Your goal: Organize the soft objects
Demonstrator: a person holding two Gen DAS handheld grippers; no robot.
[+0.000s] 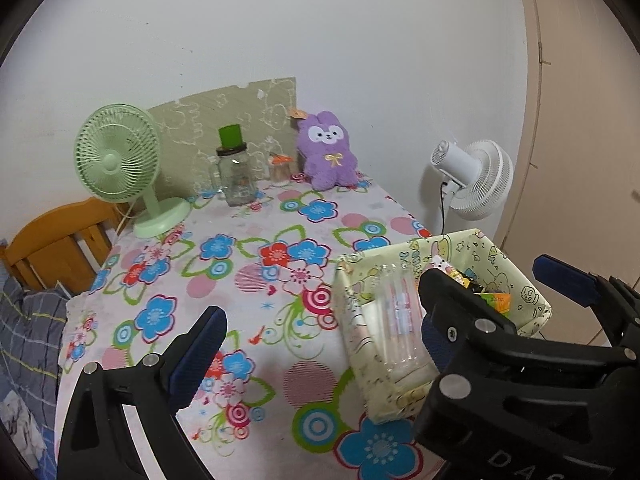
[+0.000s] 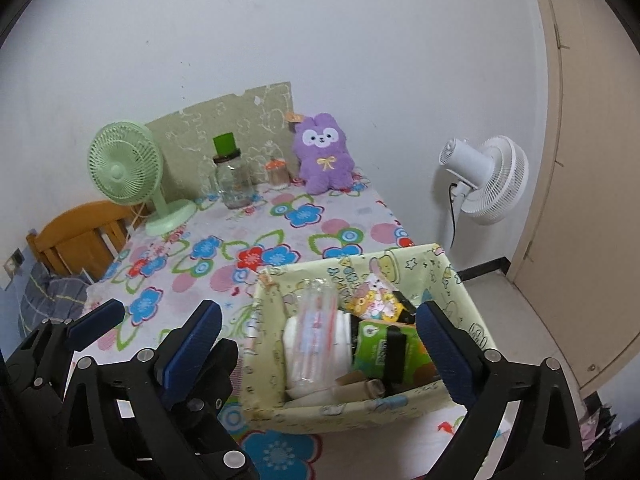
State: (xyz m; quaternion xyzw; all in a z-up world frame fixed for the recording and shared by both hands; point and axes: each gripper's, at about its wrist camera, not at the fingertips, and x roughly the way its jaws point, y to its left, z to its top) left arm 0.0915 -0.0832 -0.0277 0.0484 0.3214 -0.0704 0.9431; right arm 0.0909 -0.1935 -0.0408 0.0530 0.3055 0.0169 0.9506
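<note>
Both your left tongs [image 1: 316, 344] and right tongs [image 2: 320, 344] are spread and hold nothing, near the patterned box [image 2: 460, 288] on the bench [image 1: 240, 264], while the purple plush [image 1: 327, 150] sits against the far wall.

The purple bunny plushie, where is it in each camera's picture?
Left wrist view: purple bunny plushie sits upright at the table's far edge, just right of center, against the wall.
Right wrist view: same bunny, center, far end of the table.
Shared landmark: the green desk fan stands to its left in both.
</note>
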